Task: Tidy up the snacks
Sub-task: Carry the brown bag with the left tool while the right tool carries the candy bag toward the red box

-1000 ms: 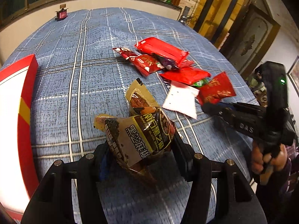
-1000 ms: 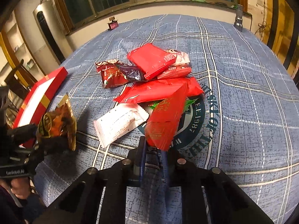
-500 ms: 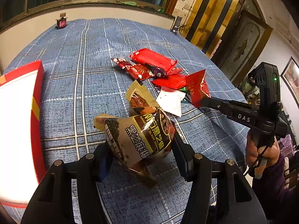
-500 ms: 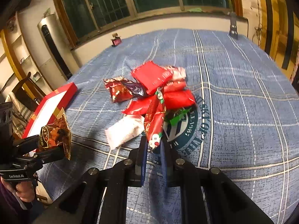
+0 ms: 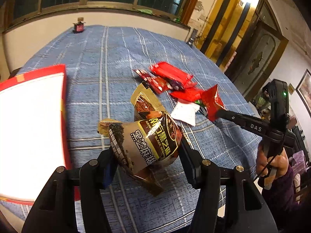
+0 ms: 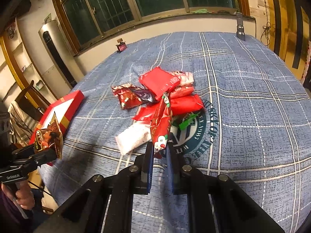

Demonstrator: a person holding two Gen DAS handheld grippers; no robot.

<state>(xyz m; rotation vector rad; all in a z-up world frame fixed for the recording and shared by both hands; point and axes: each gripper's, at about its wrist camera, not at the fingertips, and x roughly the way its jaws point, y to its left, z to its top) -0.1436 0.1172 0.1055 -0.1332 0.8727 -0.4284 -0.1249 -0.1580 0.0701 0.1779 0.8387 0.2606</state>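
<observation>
Our left gripper (image 5: pixel 146 156) was clamped on one brown-and-gold sesame packet (image 5: pixel 147 143), held above the blue plaid cloth (image 5: pixel 108 62), while our right gripper (image 6: pixel 159 155) was pinched nearly closed on the bottom end of one red snowman-printed packet (image 6: pixel 161 124), lifted upright over the heap. On the cloth we counted one white packet (image 6: pixel 134 136) lying nearest us, and behind it a pile of about six red wrappers (image 6: pixel 161 83) overlapping one another, with a green scrap (image 6: pixel 186 121) beside them; the held packet hid part of the pile, so our count was rough. One red box with a white inside (image 6: pixel 64 106) sat at the left edge. Farther off stood one small red bottle (image 6: pixel 121 46) and one grey flashlight (image 6: pixel 240 28).
</observation>
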